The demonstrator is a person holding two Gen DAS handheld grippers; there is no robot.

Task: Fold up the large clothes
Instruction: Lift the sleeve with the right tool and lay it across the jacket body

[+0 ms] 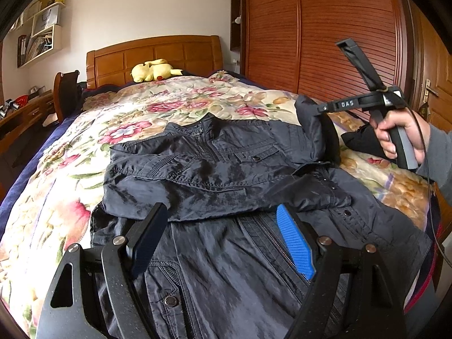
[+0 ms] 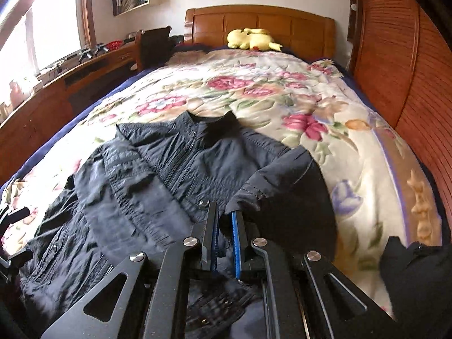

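Note:
A dark navy jacket [image 1: 226, 147] lies face up on the floral bedspread [image 1: 175, 99], collar toward the headboard, with one sleeve [image 1: 180, 175] folded across its chest. My left gripper [image 1: 223, 226] hovers open over the jacket's lower front with nothing between its fingers. A hand holds my right gripper [image 1: 322, 110] at the jacket's right side, where the other sleeve [image 1: 310, 124] is lifted off the bed. In the right wrist view my right gripper [image 2: 225, 214] is shut on that sleeve's cuff [image 2: 248, 195], and the jacket [image 2: 175, 169] spreads out beyond it.
Another dark garment [image 1: 364, 138] lies on the bed's right edge, also seen in the right wrist view [image 2: 418, 276]. A yellow plush toy [image 1: 152, 70] rests at the wooden headboard [image 1: 152, 53]. A wardrobe [image 1: 325, 28] stands to the right, a desk [image 2: 70, 79] and chair to the left.

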